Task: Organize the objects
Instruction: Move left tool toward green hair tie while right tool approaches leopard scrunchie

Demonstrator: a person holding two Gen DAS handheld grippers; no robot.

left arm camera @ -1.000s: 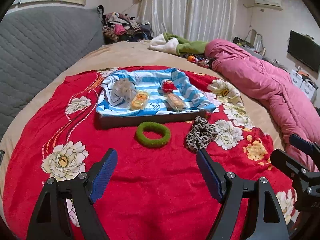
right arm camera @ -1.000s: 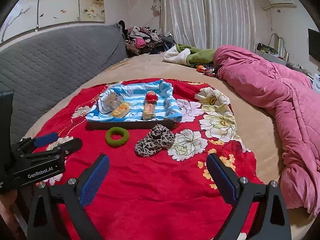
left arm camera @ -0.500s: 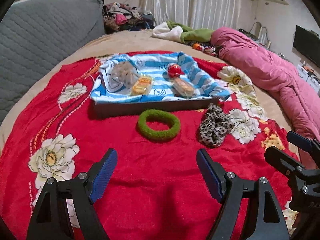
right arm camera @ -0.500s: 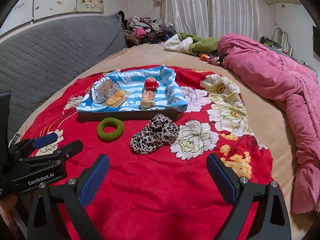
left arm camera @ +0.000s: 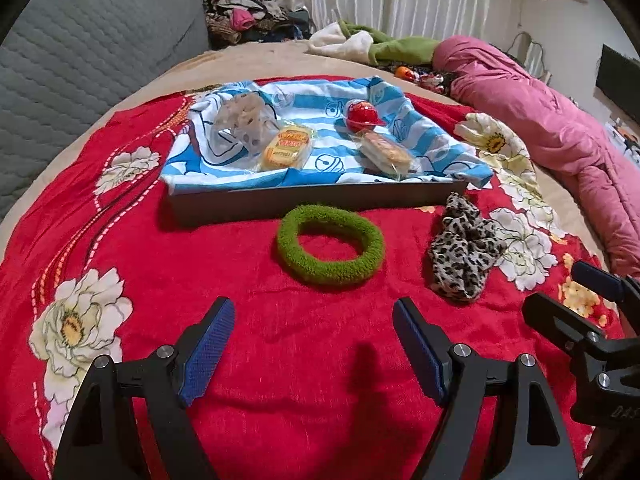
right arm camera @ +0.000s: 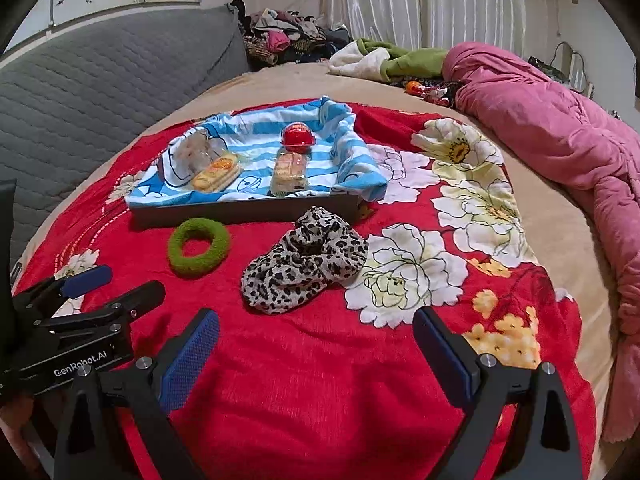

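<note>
Nearest in the left wrist view, the left gripper (left arm camera: 310,344) hangs over the red floral blanket (left arm camera: 120,240) with its jaws spread wide and nothing between them. Just beyond the gap, slightly right of its centre line, lies the green hair ring (left arm camera: 330,245), flat on the blanket and clear of both blue pads (left arm camera: 208,350).

In the right wrist view, the right gripper (right arm camera: 316,354) also has its jaws wide apart and empty. The leopard-print scrunchie (right arm camera: 305,259) lies ahead of the gap, a little toward the left jaw, not touching either one. The green ring sits to the scrunchie's left, apart from it.

Farther on, just behind both hair ties, stands a dark tray (left arm camera: 320,198) lined with a blue striped cloth (right arm camera: 344,148). In it lie two wrapped snacks (left arm camera: 286,148) and a red capsule (right arm camera: 298,136). Beyond, at far right on the bed, lies a pink quilt (right arm camera: 560,120).
</note>
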